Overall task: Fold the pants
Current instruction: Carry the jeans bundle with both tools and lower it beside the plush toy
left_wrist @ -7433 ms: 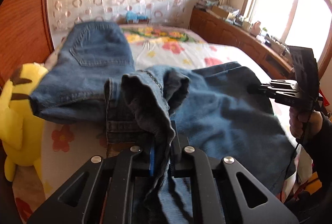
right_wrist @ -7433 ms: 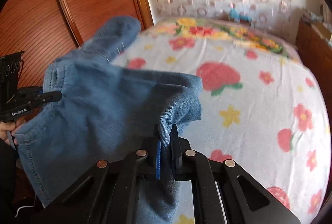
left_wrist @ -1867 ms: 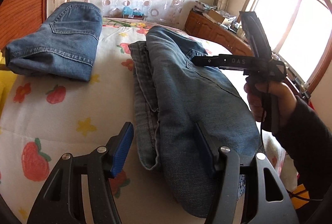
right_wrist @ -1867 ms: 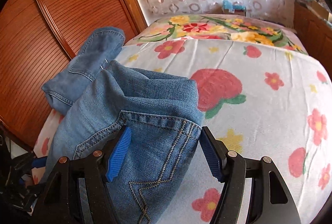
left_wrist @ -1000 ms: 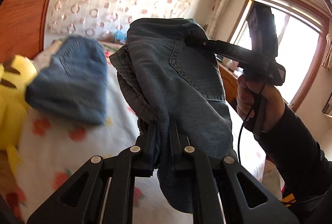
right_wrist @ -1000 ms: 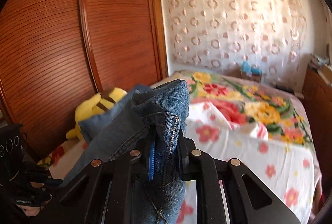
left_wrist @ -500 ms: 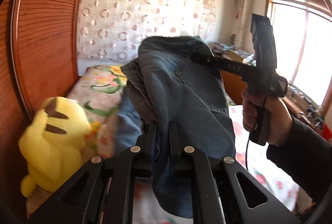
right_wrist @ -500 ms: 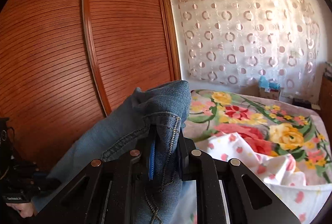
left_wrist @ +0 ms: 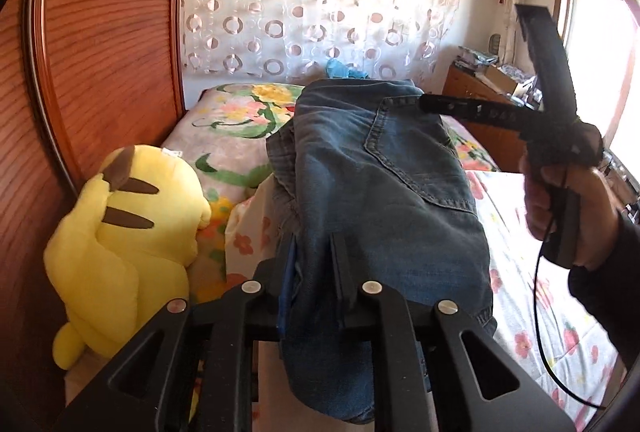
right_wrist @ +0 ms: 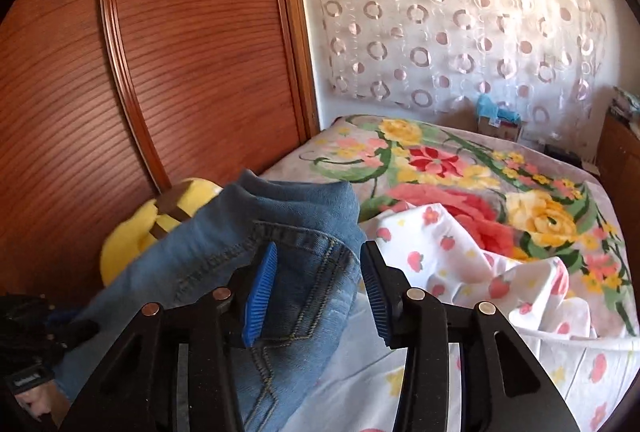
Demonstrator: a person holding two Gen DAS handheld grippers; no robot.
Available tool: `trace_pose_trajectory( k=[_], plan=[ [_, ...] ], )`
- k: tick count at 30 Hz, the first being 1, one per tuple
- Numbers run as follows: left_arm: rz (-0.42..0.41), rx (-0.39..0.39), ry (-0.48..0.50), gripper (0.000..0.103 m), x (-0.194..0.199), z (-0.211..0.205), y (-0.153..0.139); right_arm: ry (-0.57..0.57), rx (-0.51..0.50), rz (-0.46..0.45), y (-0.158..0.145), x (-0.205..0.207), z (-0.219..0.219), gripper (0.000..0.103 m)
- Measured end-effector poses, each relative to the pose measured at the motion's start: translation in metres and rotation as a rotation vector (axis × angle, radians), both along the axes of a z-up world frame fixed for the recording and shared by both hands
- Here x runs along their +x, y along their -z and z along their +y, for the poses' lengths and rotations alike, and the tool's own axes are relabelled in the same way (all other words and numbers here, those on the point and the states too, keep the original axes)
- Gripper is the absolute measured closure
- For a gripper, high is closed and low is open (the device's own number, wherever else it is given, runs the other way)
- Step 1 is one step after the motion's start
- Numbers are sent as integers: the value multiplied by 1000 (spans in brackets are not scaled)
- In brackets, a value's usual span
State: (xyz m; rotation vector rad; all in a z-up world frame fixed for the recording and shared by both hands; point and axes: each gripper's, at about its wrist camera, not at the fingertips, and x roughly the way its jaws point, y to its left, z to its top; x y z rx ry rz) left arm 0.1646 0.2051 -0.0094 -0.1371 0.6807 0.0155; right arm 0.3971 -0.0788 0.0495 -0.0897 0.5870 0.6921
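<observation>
Denim fills the middle of both views: the folded jeans (left_wrist: pixel 384 191) hang over the near edge of the bed (left_wrist: pixel 532 316), held up between the two tools. Only the left wrist view shows the back pocket on the top face of the bundle, the whole yellow plush toy (left_wrist: pixel 120 244) sitting against the wooden wardrobe (left_wrist: pixel 100 51), the window at the far right, and the person's right hand (left_wrist: pixel 568 207) wrapped round the handle of the right gripper (left_wrist: pixel 424 104), whose tips reach the far upper edge of the jeans. Only the right wrist view shows the orange stitched seams near the waistband, the large flower blanket (right_wrist: pixel 460 175) at the head of the bed and the crumpled strawberry sheet (right_wrist: pixel 480 272) in front of it; the toy there is just a yellow sliver behind the cloth. The left gripper (left_wrist: pixel 314 280) points downward over the bed edge with the near end of the jeans between its jaws; the jaws are starting to open, the pads still close against the cloth. In its own view the right gripper's jaws are opening too: its blue pads (right_wrist: pixel 259 296) stand apart with the denim lying loose between them, released.
</observation>
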Motion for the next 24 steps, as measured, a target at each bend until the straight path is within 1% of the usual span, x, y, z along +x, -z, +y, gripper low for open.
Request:
trace_pose_trajectory(
  k=[3,4,7,9,10,11,12,13,19,21,22,23,24],
  plan=[
    [-11,32,-22,84,-3,-2,-9,-21,4,9,-3,-6,-11,58],
    [-22,37,-27,81,-6,-3,-12,-20,7,7,-5,-11,-14,58],
    [-60,40,-20,73,-16,-9,-24,-19,17,1,-16,-33,-21,58],
    [-82,55,-12,73,-23,-18,-33,-16,16,-9,-19,-46,-35,58],
    [-90,59,-7,72,-25,-21,-36,-11,14,-17,-24,-62,-40,58],
    [-97,59,-1,63,-28,-26,-40,-6,12,-23,-26,-70,-42,58],
    [-109,58,5,58,-32,-31,-44,-1,12,-28,-28,-78,-48,58],
    [-123,60,10,56,-35,-37,-48,4,15,-33,-30,-88,-54,58],
    [-149,78,51,55,-47,-72,-63,25,9,-65,-40,-134,-81,58],
    [-158,83,58,38,-51,-82,-67,31,12,-80,-46,-152,-89,58],
    [-171,77,64,24,-54,-86,-68,32,16,-86,-47,-157,-93,58],
    [-184,72,69,21,-56,-90,-70,35,22,-89,-48,-164,-98,58],
    [-191,71,74,20,-58,-94,-72,36,29,-91,-49,-170,-102,58]
  ],
)
